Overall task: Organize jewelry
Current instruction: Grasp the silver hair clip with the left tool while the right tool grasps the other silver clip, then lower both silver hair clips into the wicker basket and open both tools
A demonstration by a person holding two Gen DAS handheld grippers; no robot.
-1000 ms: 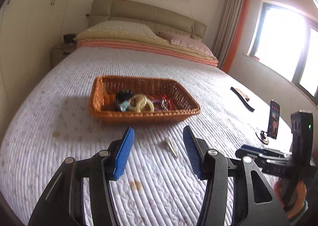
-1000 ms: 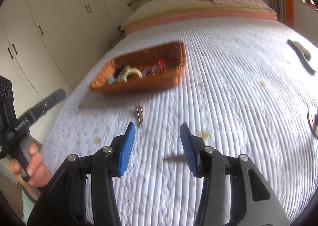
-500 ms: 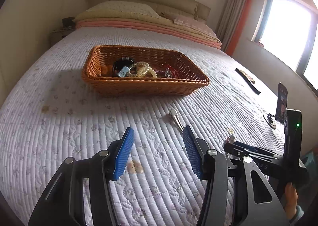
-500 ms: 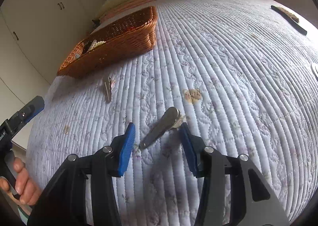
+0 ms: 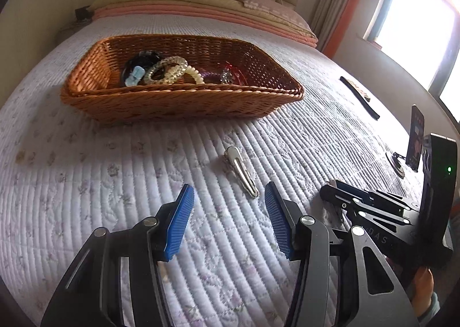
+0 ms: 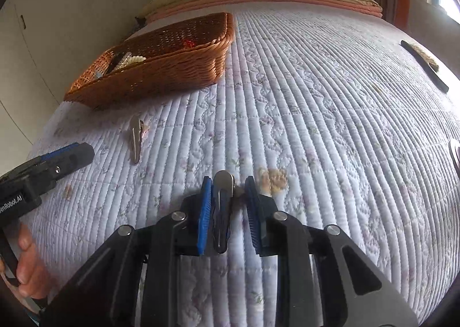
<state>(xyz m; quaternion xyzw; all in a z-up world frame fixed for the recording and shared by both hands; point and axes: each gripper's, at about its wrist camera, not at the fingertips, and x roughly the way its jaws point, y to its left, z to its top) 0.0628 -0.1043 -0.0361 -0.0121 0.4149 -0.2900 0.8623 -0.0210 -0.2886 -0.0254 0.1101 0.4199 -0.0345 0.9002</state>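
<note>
Right gripper (image 6: 228,212) just closing around one hair clip (image 6: 222,206), left gripper (image 5: 228,220) spread, bare quilt (image 6: 330,114) beyond

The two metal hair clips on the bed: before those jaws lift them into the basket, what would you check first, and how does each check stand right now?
1. Right gripper has a hair clip between its jaws, which have just been closing: ok.
2. Both pads press that clip: cannot tell; a gap shows on one side.
3. Left gripper lined up on the second hair clip: not ok; the clip lies ahead of the open jaws, nearer one pad.
4. Room in the wicker basket: ok; bracelets fill only the middle.
5. Quilt bare between clips and basket: ok.
</note>
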